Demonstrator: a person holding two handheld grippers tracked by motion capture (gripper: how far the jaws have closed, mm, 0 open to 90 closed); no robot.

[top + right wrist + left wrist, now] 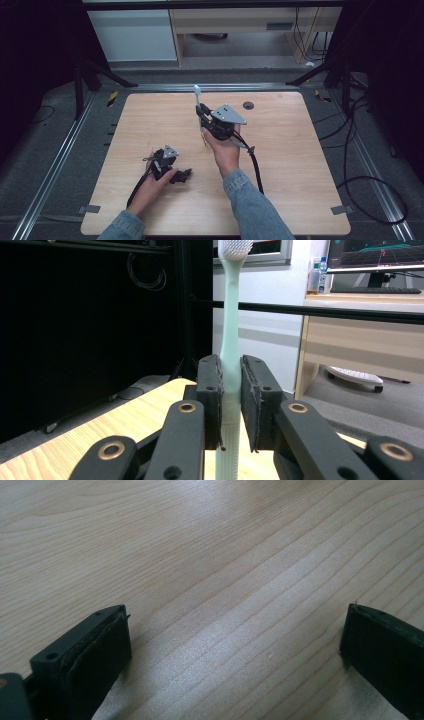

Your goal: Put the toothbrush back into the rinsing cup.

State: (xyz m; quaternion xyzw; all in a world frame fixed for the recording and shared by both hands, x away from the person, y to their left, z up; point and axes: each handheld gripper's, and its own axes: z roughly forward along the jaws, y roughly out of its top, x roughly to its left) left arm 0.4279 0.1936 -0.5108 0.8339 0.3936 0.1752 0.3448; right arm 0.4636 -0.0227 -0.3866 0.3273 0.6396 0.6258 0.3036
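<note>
Toothbrush (pixel 231 335): pale green, upright, bristles topmost, clamped mid-handle in right gripper (pixel 230 405), raised over table (pixel 280 165) centre. Left gripper (pixel 165 162): jaws apart, empty, resting near-left, well apart.

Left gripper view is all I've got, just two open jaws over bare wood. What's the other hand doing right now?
Observer: The right gripper is shut on a pale green toothbrush.
Operator: Which way is the brush pointing?
Observer: Upright, bristle head on top, seen in the right gripper view.
Operator: And where is my left gripper on the table?
Observer: The left gripper is low at the near-left part of the wooden table, with the right one raised farther back, near the middle.
</note>
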